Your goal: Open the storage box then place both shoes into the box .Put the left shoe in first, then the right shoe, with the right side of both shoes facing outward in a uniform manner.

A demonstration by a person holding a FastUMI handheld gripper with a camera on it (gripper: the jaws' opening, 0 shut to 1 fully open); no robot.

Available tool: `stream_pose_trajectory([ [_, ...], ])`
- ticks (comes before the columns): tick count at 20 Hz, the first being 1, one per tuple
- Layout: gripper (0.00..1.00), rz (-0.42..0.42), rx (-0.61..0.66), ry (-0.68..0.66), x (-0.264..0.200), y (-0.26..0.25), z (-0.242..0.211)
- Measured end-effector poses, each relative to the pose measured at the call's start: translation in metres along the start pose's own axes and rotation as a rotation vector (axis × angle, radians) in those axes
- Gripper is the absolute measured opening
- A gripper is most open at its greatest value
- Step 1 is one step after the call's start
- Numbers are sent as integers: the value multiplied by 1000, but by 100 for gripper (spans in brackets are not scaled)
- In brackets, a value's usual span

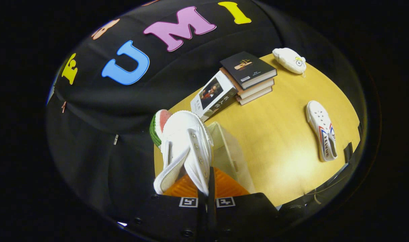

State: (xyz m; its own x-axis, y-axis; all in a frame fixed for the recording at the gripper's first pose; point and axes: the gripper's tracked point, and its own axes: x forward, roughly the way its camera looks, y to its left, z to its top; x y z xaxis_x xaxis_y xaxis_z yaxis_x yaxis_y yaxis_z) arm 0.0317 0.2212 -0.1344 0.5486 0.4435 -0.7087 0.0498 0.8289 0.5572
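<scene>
Black cloth walls a booth around a yellow wooden table (285,141), and the clear storage box (229,154) on it serves as the landmark. Nearest, the gripper (208,188) has its jaws pressed together on the collar edge of a white canvas shoe (187,144), which hangs lifted with its toe pointing away, just beside the box on the near side. Something ribbed and orange (224,186) shows under the shoe, by the foot of the box; I cannot tell what it is. Beyond the shoe, a watermelon-slice toy (159,126) peeks out. The second shoe (322,131), white with red and blue stripes, lies on its side well apart from the box. Farther past the box a book (213,95) leans against a stack of books (251,75), and a small white toy (290,60) sits farthest.

Judging by this, the first shoe is being carried in. To do it well, hold the pinch firm, level the sole, clear the box rim before lowering, and turn the shoe so its right side faces outward.
</scene>
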Motion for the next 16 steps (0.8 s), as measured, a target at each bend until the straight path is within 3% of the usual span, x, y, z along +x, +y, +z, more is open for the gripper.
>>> stream_pose_trajectory([
  [6,5,-25,-31,71,52,25,-47],
  [9,5,-96,-78,71,67,10,-56],
  [16,5,-125,-3,134,100,4,-83],
])
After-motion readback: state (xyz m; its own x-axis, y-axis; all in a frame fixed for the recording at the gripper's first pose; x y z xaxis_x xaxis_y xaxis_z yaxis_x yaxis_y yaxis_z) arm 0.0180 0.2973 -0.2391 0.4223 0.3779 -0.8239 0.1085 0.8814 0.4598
